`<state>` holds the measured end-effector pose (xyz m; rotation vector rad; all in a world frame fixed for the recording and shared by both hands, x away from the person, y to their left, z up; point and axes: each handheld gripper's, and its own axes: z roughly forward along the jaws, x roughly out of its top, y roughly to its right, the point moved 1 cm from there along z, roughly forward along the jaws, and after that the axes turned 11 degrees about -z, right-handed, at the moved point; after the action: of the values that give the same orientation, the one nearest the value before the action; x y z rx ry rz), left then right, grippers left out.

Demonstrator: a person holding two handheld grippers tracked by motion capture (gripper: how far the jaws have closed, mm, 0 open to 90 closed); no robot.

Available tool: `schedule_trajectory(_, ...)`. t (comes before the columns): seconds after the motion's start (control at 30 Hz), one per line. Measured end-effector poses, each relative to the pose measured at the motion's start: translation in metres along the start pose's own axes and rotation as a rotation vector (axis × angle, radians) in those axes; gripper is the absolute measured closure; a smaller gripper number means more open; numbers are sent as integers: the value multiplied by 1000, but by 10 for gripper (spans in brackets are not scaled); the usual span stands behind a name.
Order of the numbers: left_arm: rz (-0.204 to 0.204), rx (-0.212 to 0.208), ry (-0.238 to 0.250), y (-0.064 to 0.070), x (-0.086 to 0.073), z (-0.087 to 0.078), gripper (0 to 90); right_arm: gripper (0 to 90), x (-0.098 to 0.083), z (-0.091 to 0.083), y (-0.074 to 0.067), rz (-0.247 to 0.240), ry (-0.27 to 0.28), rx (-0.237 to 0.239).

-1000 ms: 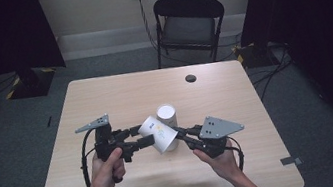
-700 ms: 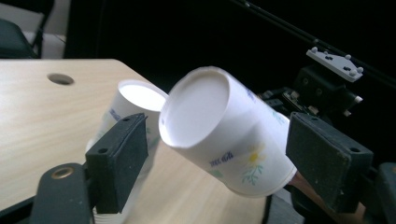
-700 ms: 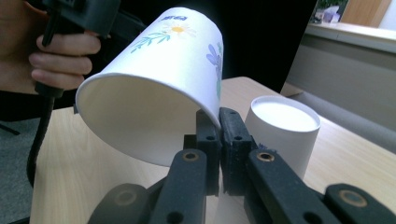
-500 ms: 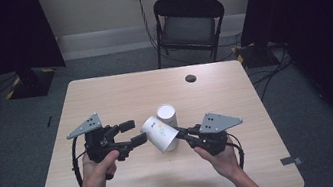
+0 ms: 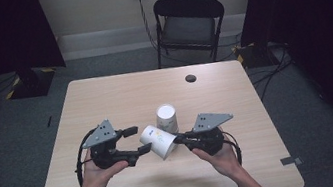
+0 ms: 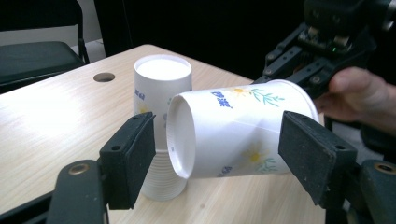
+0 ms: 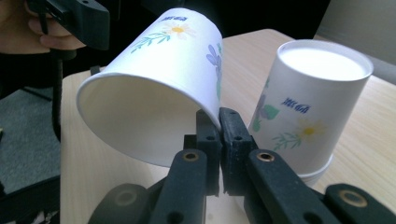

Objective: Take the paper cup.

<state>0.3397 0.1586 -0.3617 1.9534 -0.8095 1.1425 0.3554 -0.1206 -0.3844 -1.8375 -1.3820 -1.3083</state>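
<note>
Paper cup (image 5: 158, 140) held level – right gripper (image 5: 178, 139) pinches rim; left gripper (image 5: 137, 139) jaws closing around base, untouching.

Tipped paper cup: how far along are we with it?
Done: the tipped cup is clear of the upside-down stack, its rim pinched in the right gripper's shut fingers. In hand: the left gripper's fingers have just been closing around its base, not yet touching. Left: probably gripping the base and setting the cup down.
</note>
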Motion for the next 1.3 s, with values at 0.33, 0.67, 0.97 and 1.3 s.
schedule_trajectory(0.33,74,1,-84,3,-9,9,276,879,-3,9,-2,18,-88,64)
schedule_trajectory(0.67,166,-38,-101,4,-18,9,276,879,-5,18,-2,33,-156,126)
schedule_trajectory(0.97,226,-92,-143,5,-28,15,224,880,-6,25,-2,36,-199,180)
schedule_trajectory(1.3,301,-123,-204,14,-36,25,216,886,-5,26,-1,48,-220,210)
